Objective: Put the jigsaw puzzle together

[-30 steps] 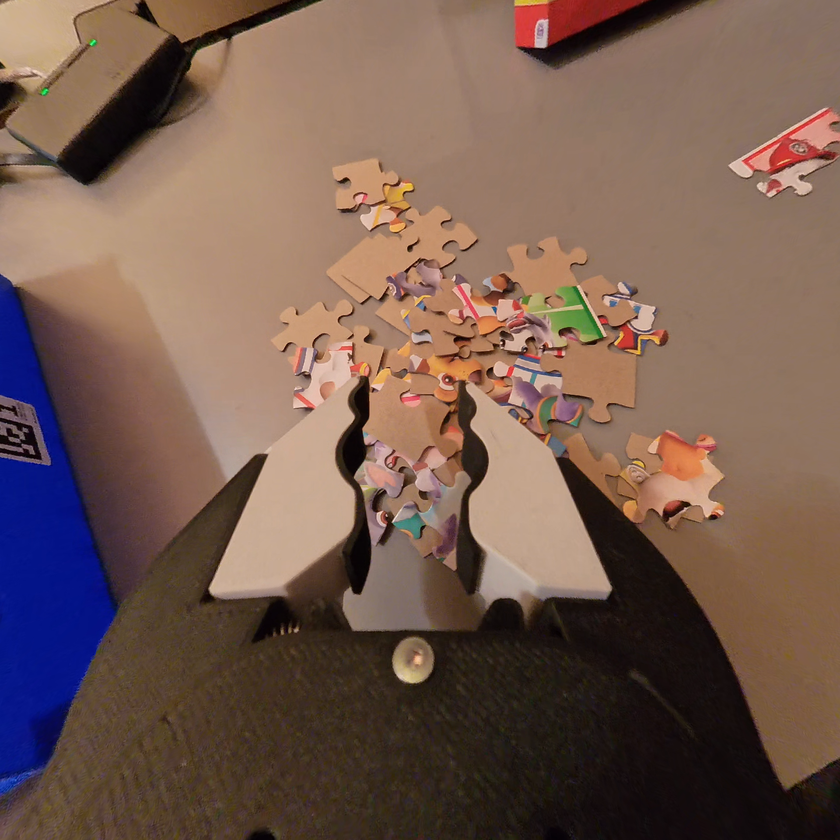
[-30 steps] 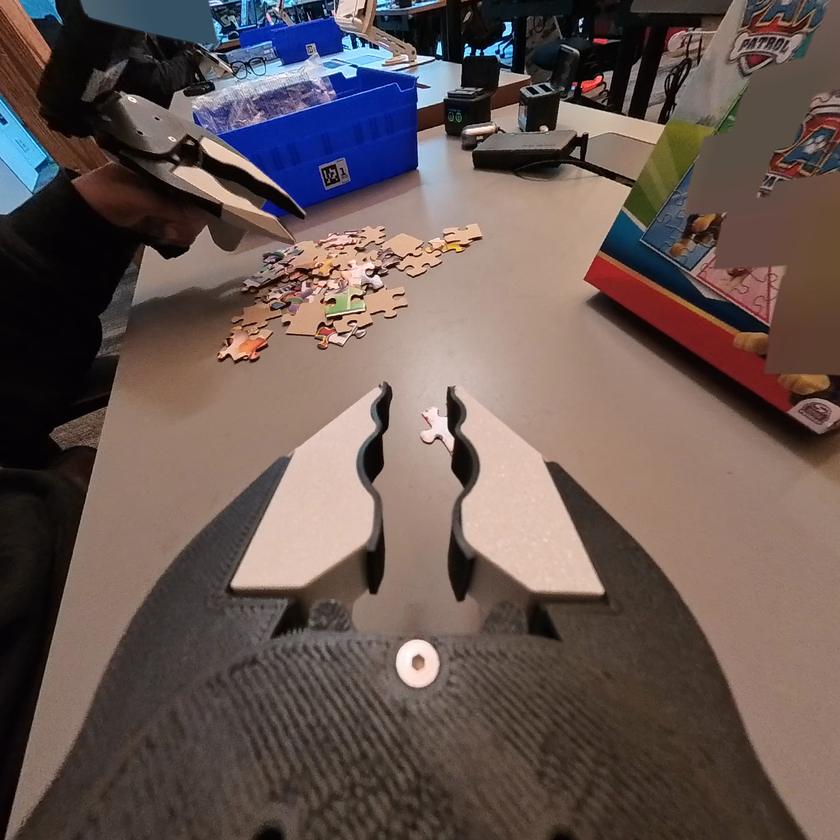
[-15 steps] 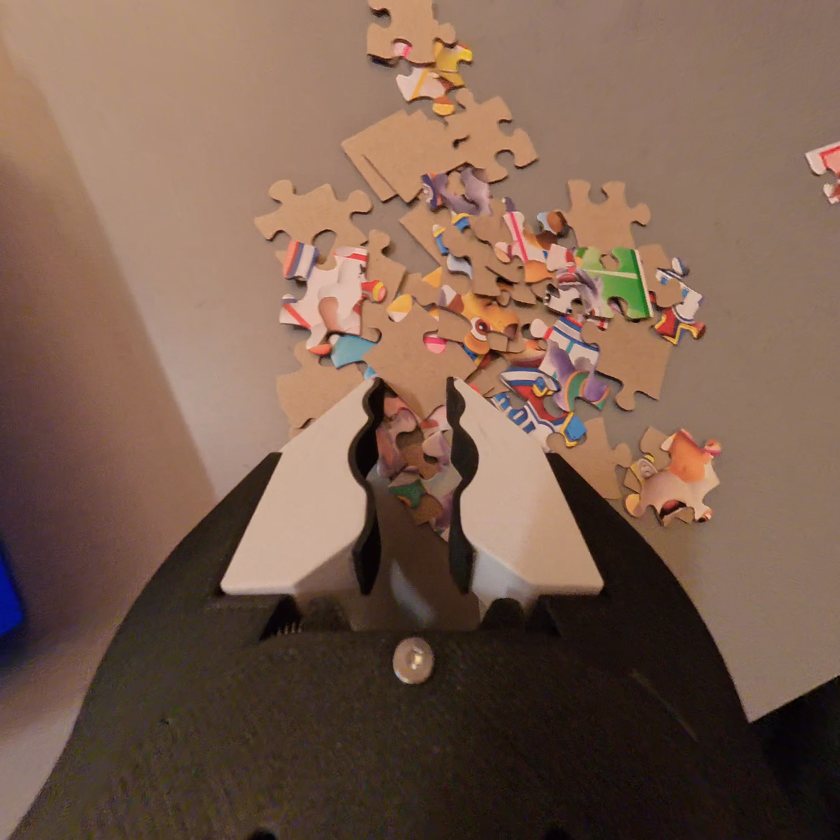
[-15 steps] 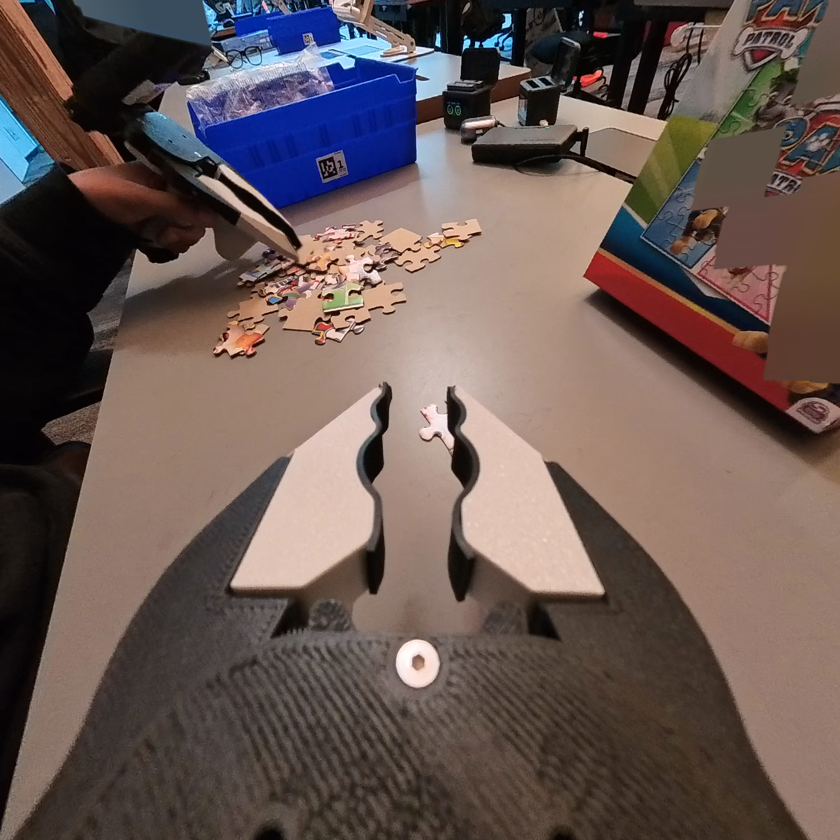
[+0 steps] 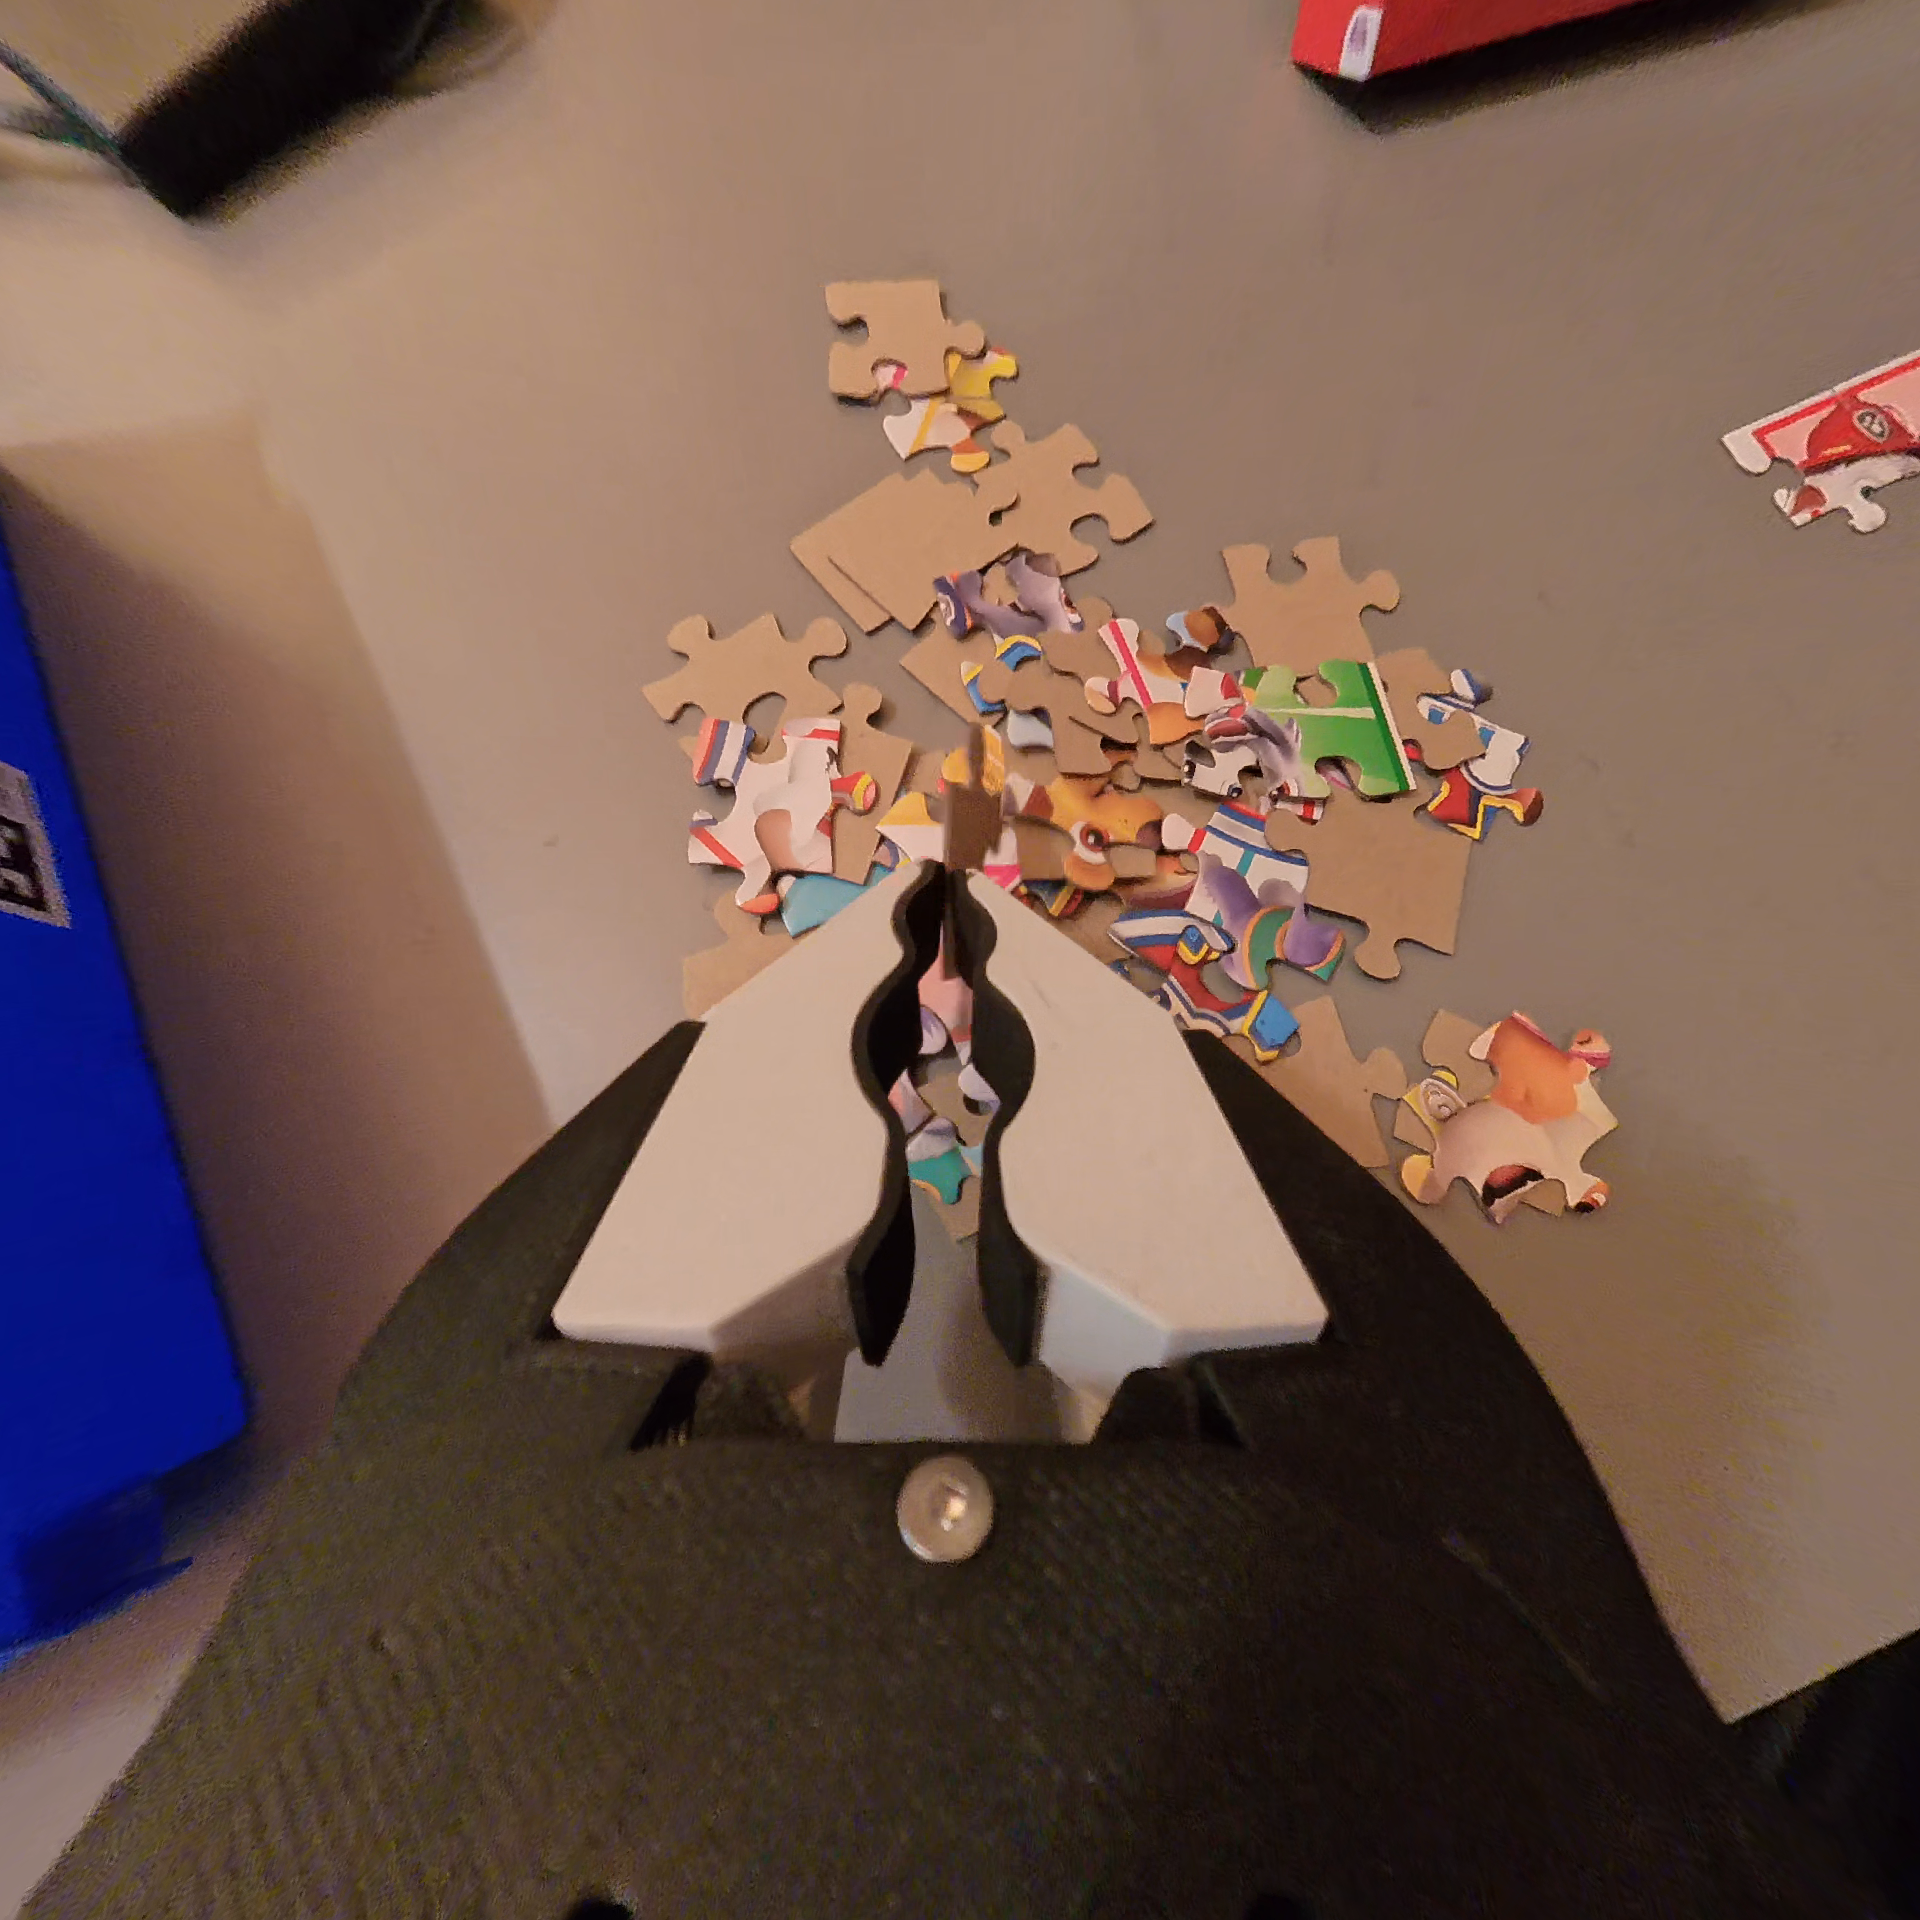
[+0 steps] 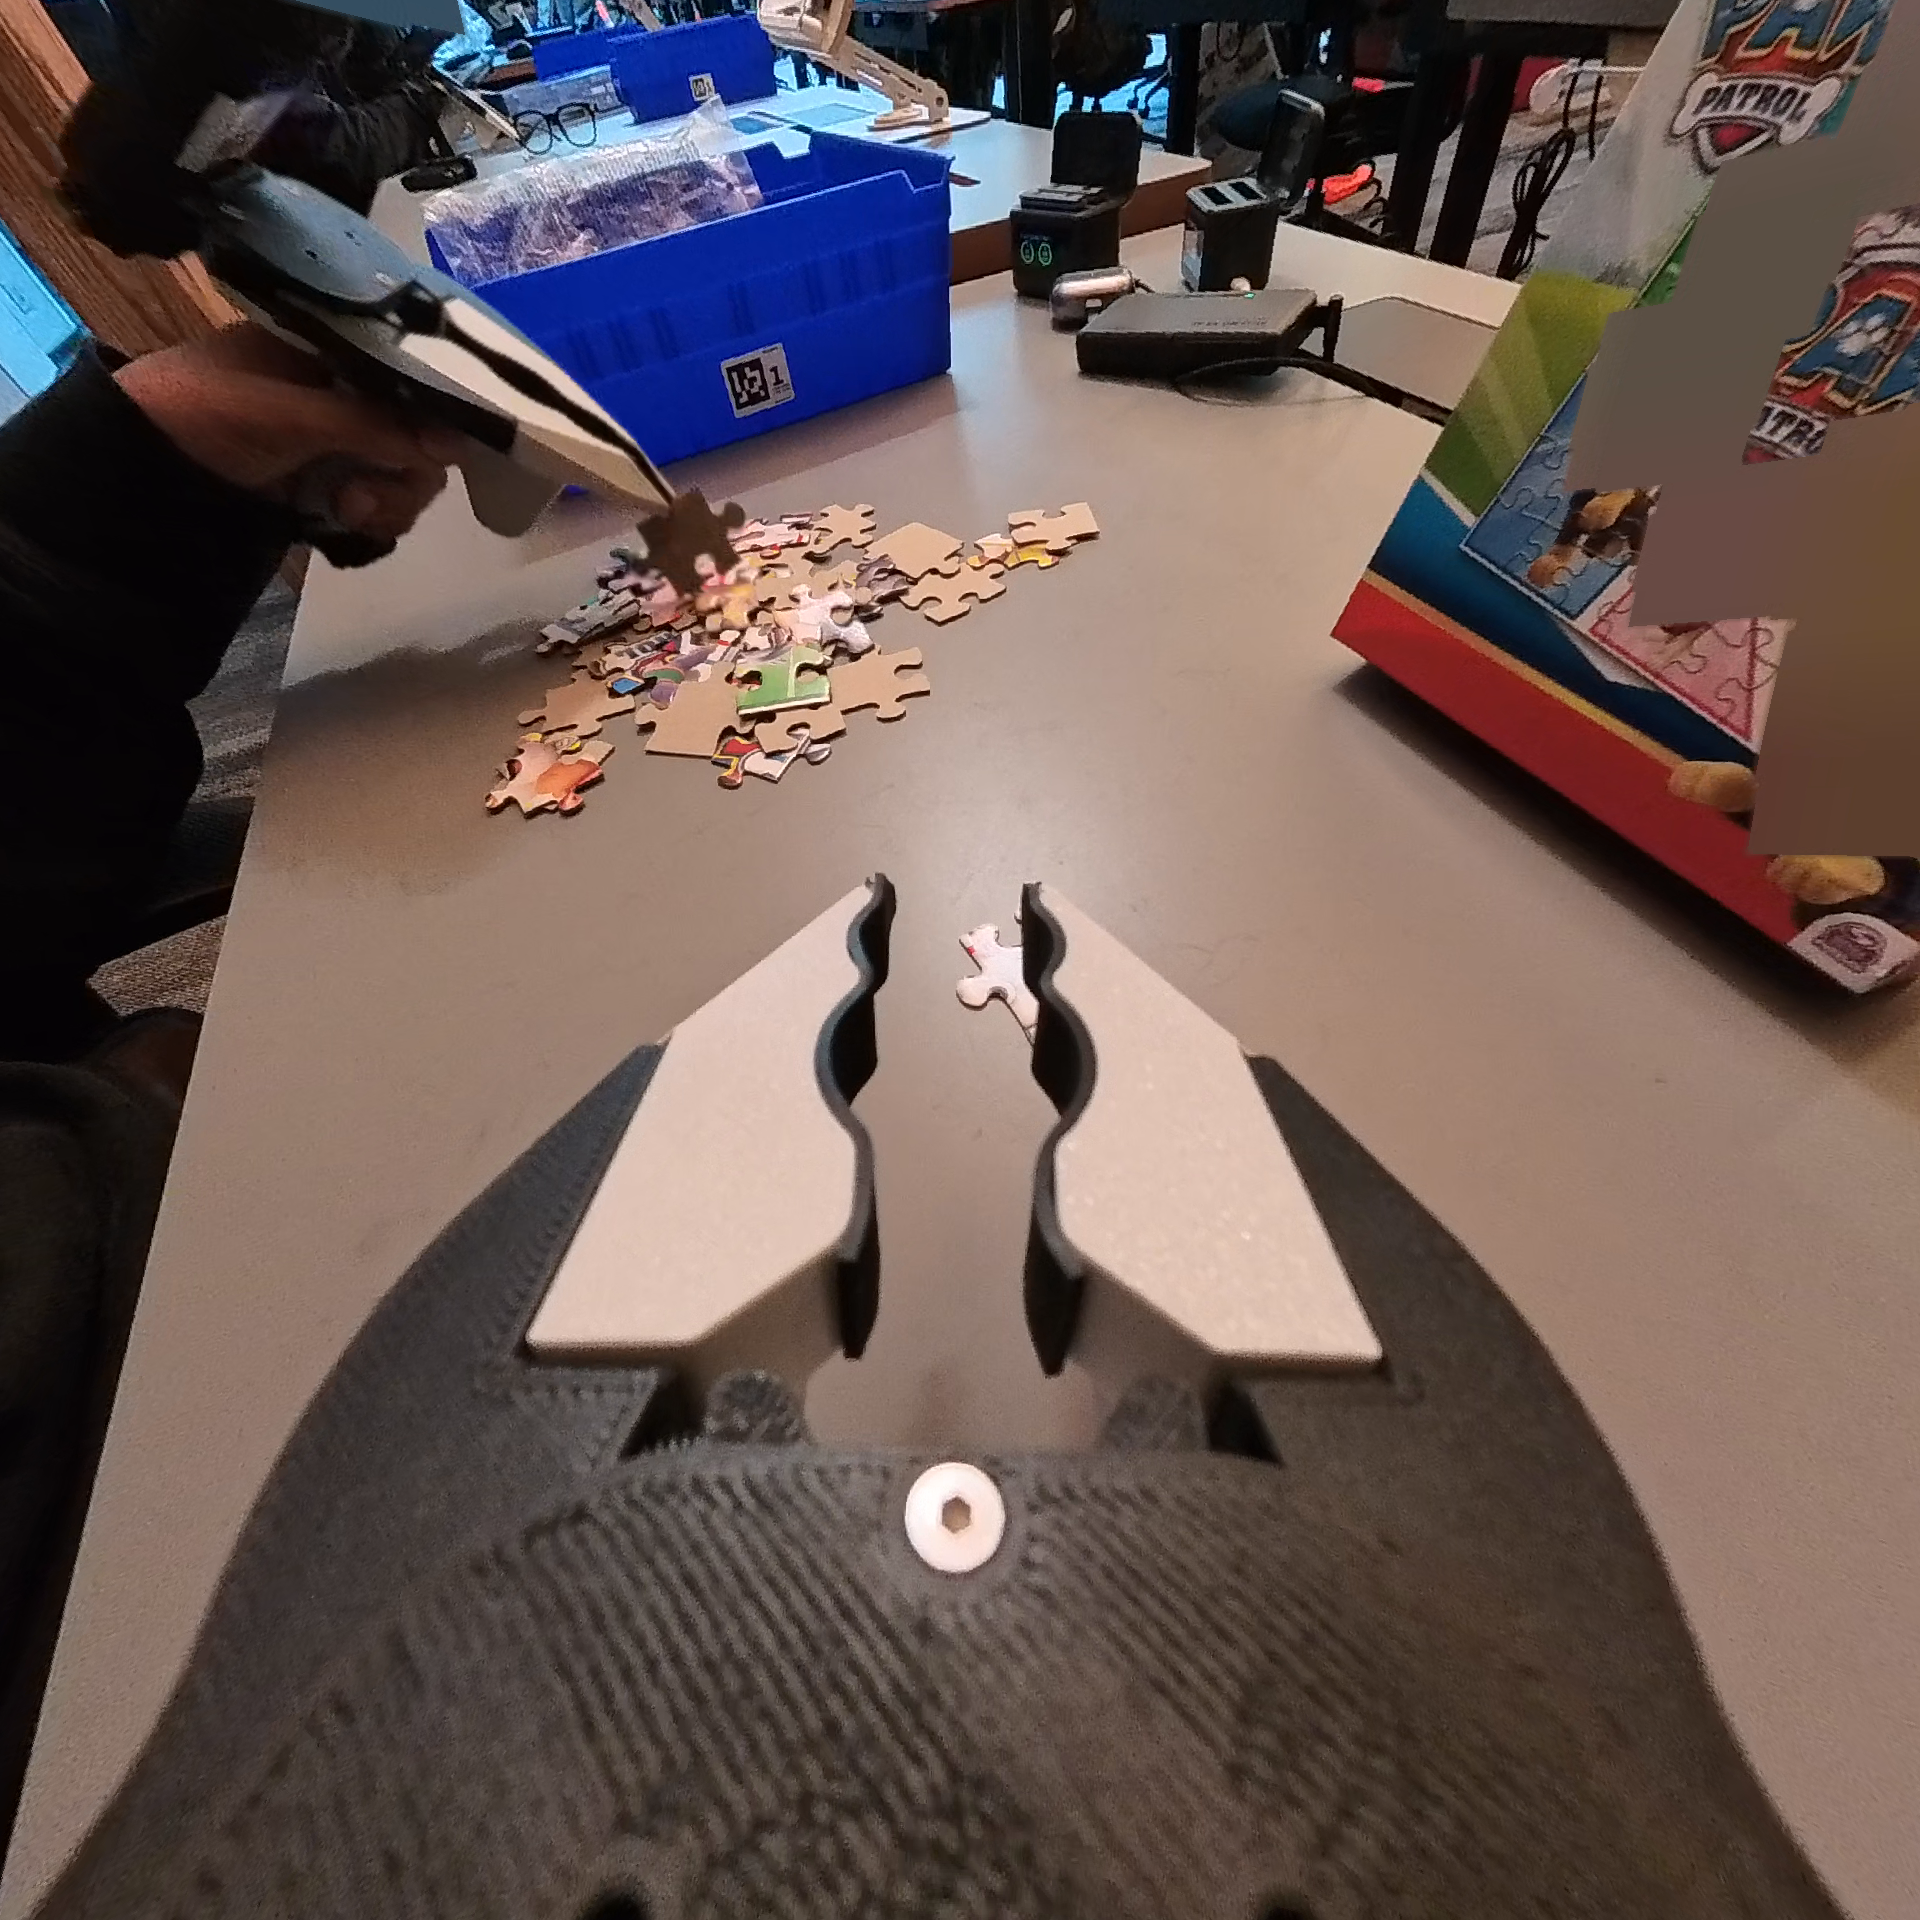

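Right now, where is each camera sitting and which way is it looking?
Left wrist view: sits on the left tongs, looking steeply down at the puzzle pile; their tips pinch one brown puzzle piece.
Right wrist view: sits on the right tongs, open, looking along the grey table; a hand shows.
Shared: pile, blue bin, left tongs, pinched piece.

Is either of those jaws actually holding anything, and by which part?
The left gripper pinches one brown-backed puzzle piece by its edge, above the pile. The right gripper holds nothing.
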A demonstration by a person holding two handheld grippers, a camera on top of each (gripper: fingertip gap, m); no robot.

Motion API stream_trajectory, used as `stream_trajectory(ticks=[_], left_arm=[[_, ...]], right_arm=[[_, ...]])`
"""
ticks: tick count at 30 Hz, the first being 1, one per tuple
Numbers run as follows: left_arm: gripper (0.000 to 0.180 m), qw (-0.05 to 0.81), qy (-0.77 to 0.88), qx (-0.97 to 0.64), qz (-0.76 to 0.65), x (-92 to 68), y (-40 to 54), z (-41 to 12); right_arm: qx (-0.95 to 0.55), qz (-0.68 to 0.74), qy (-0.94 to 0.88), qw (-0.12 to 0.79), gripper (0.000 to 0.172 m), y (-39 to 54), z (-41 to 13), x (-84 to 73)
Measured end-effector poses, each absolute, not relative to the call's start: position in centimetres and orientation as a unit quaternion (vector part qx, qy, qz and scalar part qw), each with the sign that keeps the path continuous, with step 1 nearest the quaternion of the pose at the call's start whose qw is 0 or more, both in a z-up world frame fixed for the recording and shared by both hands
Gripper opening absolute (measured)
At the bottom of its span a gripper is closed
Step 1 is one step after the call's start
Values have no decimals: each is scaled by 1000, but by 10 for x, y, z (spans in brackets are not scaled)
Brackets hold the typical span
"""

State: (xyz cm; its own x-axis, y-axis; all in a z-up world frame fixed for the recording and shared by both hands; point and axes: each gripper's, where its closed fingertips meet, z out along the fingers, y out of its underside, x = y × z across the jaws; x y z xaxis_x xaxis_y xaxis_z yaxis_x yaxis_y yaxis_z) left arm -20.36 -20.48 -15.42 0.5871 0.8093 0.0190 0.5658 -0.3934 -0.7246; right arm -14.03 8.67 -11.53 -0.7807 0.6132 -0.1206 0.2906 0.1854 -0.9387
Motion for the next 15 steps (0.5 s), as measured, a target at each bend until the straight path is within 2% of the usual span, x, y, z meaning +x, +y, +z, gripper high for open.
stream_trajectory(ticks=[5,9,12,15], left_arm=[[0,360,-404,-814,210,-204,-204,-137],[0,358,-388,-828,188,-196,-196,-139],[0,342,-362,-851,167,-184,-190,-146],[0,318,-365,-850,206,-186,-202,-139]], right_arm=[[-299,565,-756,143,23,87,-115,-140],[-297,564,-757,144,23,86,-115,-140],[-298,564,-757,145,23,87,-115,-140],[-298,564,-756,146,23,87,-114,-140]])
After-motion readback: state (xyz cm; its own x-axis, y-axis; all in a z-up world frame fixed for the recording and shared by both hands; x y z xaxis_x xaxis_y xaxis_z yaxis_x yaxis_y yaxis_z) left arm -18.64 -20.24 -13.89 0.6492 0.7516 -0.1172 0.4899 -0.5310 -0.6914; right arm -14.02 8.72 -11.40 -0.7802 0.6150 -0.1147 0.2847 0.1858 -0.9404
